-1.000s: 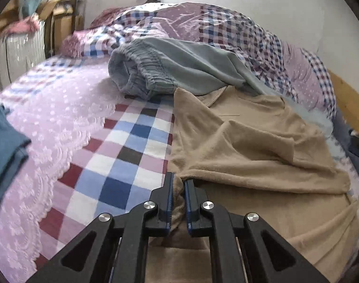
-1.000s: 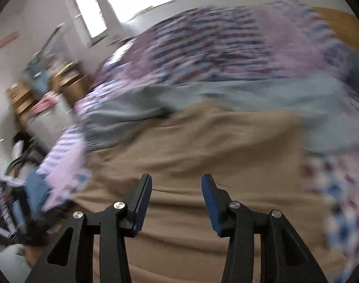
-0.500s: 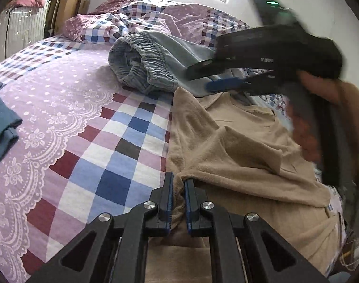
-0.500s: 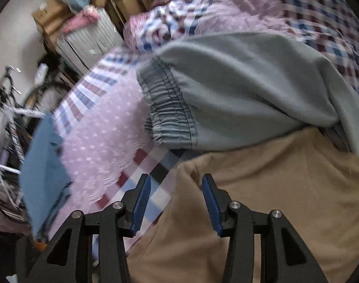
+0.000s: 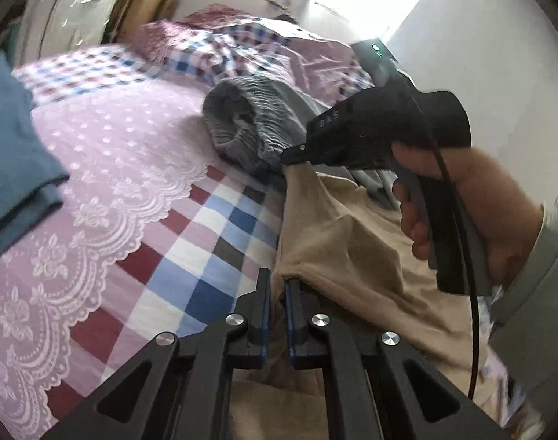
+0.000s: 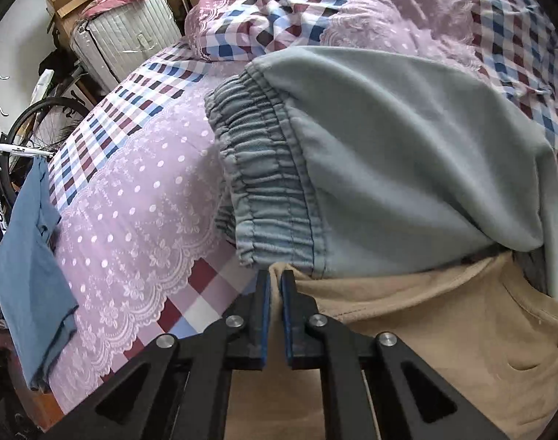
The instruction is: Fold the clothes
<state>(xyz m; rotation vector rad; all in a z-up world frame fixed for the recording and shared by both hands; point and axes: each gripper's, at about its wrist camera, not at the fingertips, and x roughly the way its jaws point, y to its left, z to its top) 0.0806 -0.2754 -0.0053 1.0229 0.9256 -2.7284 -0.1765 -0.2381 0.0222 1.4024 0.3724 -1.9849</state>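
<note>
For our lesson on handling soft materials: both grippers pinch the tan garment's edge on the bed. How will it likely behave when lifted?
The tan garment already lies creased and draped, so it is probably floppy and will sag between the left gripper and right gripper. Its fuzzy surface suggests it will not slip easily. It looks thin, so likely light.

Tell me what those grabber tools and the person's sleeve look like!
Each gripper, left and right, is black, with blue pads on its fingers and round silver screws. The right one has a black cable, a green light and pale lettering. The sleeve is grey-green.
</note>
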